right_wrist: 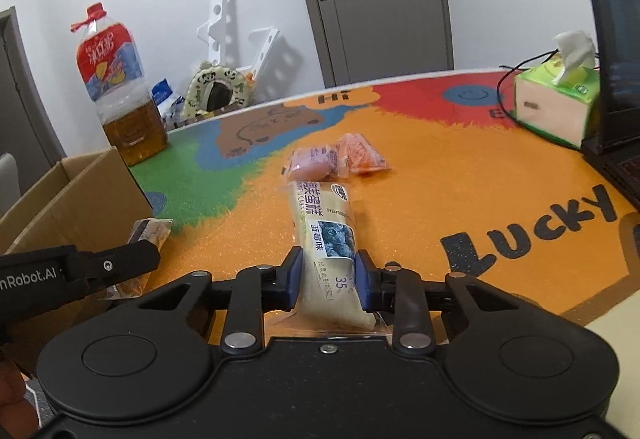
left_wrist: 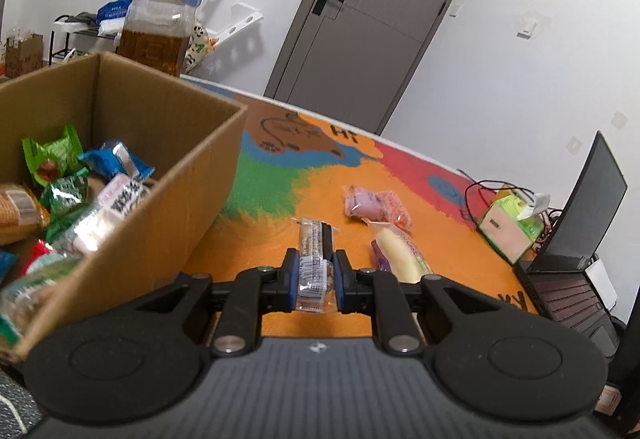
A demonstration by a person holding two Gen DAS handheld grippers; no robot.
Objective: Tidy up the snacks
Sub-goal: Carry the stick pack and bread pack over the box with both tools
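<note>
Left tool (left_wrist: 316, 275) is clamped on a slim clear-wrapped biscuit bar (left_wrist: 314, 259), jaws nearly together, gripped across the narrow width so the crinkly film doesn't slip. It sits just right of the cardboard box (left_wrist: 168, 199), probably headed in with the other packets there. Right tool (right_wrist: 328, 275) has its jaws snug against a long soft cake pack (right_wrist: 324, 235), lying lengthwise on the table (right_wrist: 460, 179); we judge it gripped, not yet lifted. Beyond it a pink pouch (right_wrist: 312, 163) and an orange pouch (right_wrist: 360, 155) touch each other, both glossy, pillowy and unsorted. The table's cover looks fuzzy.
</note>
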